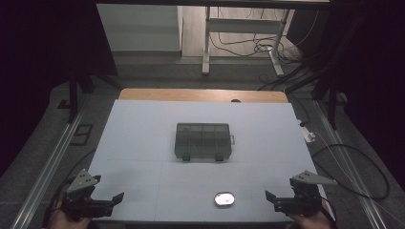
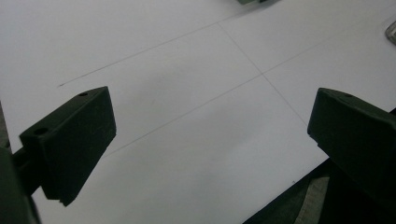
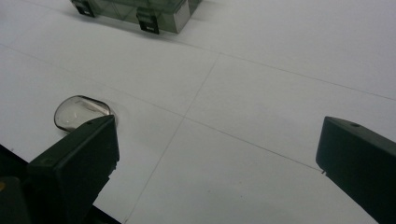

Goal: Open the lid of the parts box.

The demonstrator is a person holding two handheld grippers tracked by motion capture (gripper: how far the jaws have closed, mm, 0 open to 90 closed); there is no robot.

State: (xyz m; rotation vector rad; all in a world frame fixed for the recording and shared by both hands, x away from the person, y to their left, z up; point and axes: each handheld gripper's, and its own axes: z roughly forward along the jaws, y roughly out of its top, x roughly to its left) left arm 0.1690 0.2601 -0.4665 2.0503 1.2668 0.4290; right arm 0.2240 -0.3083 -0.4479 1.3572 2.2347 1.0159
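High view: left gripper [image 1: 116,199] at near left corner of tabletop [image 1: 143,143], jaws wide apart, empty. Right gripper [image 1: 270,199] at near right corner, jaws wide apart, empty. Box [image 1: 203,140] mid-tabletop, lid closed. Dish [image 1: 224,199] near front edge, between grippers, nearer right one.

Left gripper view: bare tabletop between jaws.

Right gripper view: dish [image 3: 79,111] just beyond one jaw; box [image 3: 140,9] farther off.

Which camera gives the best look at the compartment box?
The high view: the compartment box shows whole, lid shut, mid-table. The right gripper view catches its latched front edge; the left gripper view catches a corner.
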